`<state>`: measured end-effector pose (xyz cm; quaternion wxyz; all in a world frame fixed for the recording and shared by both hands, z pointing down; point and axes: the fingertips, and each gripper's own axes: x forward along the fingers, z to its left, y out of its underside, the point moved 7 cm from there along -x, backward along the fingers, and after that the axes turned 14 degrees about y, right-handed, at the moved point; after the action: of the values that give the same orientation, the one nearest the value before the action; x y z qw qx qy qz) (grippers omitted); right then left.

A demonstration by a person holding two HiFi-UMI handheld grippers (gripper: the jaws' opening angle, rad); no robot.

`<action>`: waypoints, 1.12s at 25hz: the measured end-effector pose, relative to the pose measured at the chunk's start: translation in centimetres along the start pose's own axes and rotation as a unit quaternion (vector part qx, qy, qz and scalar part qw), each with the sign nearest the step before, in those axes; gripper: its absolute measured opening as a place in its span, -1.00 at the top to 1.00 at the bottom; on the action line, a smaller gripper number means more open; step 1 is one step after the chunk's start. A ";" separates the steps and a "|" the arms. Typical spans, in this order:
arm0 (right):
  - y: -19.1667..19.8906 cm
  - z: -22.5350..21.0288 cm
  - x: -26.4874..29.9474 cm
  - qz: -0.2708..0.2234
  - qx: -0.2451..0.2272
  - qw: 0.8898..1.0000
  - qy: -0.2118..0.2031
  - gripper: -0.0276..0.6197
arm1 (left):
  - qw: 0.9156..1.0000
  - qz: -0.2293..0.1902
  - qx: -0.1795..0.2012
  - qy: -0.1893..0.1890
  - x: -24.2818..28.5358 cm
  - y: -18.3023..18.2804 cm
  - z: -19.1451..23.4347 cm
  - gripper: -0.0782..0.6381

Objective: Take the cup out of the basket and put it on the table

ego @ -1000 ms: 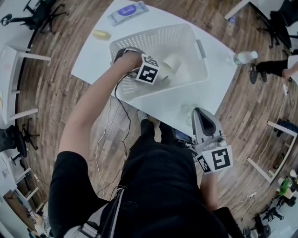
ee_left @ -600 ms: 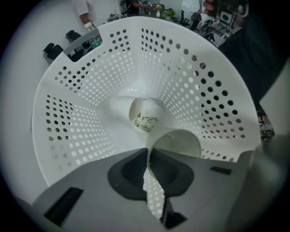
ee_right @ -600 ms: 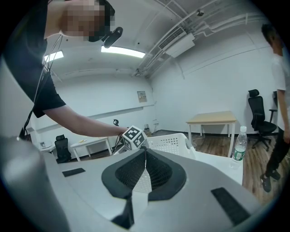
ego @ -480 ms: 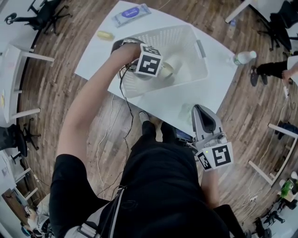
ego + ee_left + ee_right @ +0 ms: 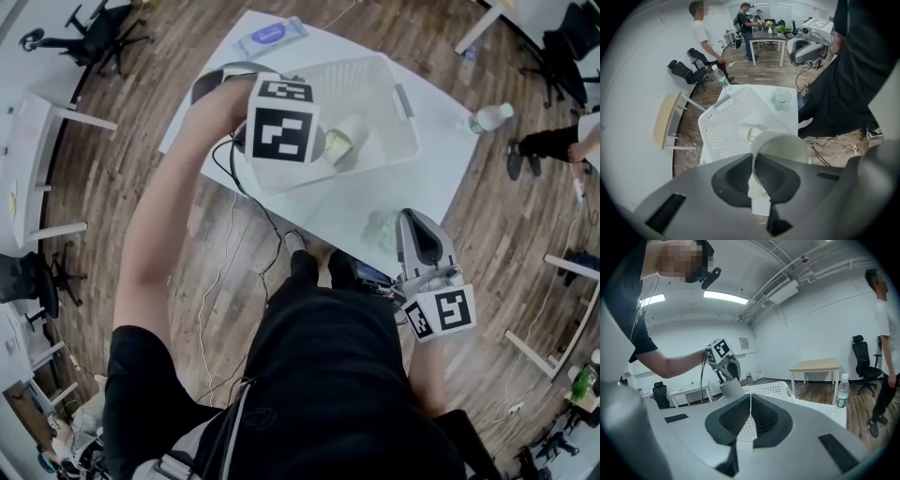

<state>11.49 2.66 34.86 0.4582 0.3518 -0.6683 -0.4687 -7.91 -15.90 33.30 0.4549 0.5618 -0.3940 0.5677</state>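
Lifted from the basket floor over the past second, the cup (image 5: 780,147) now hangs from the left gripper (image 5: 753,176), which has risen with it. The jaws stand narrow, pinching the cup's wall at the rim, one pad inside and one outside. The cup hangs mouth up and somewhat tilted below the downward-pointing gripper, level with or just over the rim of the basket (image 5: 403,98) and above its near side. Bare table (image 5: 412,178) lies beyond the basket's near wall, toward the person, so the coming move looks like a carry over that wall and then down. The right gripper (image 5: 750,420), jaws closed on nothing, waits at the table's near edge, well apart from the cup.
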 end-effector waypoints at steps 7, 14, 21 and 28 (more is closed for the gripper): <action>-0.1 -1.0 -0.9 -0.006 0.006 1.000 0.022 0.84 | 0.999 -0.008 0.047 -0.026 -3.5 -3.2 -5.9 0.70; -0.8 -2.4 -2.2 -0.029 0.012 0.998 0.057 0.84 | 0.993 -0.031 0.115 -0.023 -2.3 -7.4 -10.3 0.70; 0.1 -3.5 -4.0 -0.029 0.020 0.995 0.097 0.84 | 0.991 -0.056 0.123 -0.001 3.0 -11.2 -12.3 0.70; 0.8 -4.4 -5.3 -0.028 0.029 0.993 0.113 0.84 | 0.996 -0.033 0.083 0.013 9.8 -14.1 -13.8 0.70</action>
<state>17.37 6.31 34.79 0.5072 0.4343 -0.6152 -0.4191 2.20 1.89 41.39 0.4305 0.6031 -0.3206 0.5900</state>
